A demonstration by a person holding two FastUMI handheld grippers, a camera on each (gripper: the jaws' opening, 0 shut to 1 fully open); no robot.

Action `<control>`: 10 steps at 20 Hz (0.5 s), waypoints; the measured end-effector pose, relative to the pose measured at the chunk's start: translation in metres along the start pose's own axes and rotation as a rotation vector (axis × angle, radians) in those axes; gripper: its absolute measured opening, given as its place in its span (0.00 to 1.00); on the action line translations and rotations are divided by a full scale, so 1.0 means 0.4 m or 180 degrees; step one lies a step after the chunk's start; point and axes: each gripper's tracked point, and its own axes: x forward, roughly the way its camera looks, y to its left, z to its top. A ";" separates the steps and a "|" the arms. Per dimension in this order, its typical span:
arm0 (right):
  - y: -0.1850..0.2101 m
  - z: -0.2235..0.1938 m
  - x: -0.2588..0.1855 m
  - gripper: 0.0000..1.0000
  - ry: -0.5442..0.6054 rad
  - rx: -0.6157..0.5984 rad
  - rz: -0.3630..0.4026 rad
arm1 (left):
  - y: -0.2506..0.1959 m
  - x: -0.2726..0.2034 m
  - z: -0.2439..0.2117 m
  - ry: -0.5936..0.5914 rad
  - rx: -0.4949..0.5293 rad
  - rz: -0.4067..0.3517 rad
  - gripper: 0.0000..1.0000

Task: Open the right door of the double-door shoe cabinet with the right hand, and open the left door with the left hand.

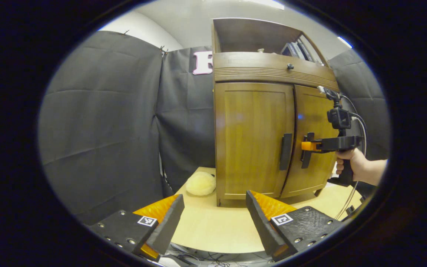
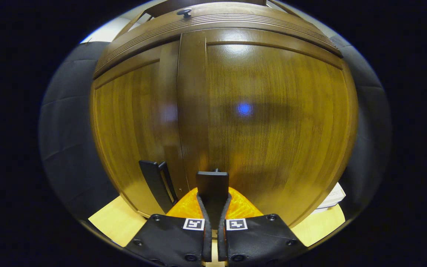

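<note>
Fingers of the right gripper (image 2: pixel 213 207) pinch the right door's upright handle (image 2: pixel 212 184), the left gripper (image 1: pixel 213 222) spread wide, well back from the left handle (image 1: pixel 285 151)

Colours: booth items
Shoe cabinet (image 1: pixel 252 139): brown woodgrain, black handles (image 1: pixel 285 151). Table (image 1: pixel 213 230): pale wood. Plush ball (image 1: pixel 200 183): cream.

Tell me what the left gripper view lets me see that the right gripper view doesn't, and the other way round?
Left gripper view: the whole shoe cabinet from farther back, its open top shelf, a fluffy pale ball beside it, a hand holding the right gripper, and the left gripper with fingers apart.

Right gripper view: up close, its fingers pressed on the right door handle, plus a white item past the cabinet's corner.

Shared: left door, right door, left door handle, drawer knob, table.
</note>
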 end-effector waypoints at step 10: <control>-0.003 -0.033 -0.110 0.07 -0.0044 0.0048 0.0106 | -0.008 0.021 0.014 -0.0061 -0.0050 -0.0059 0.97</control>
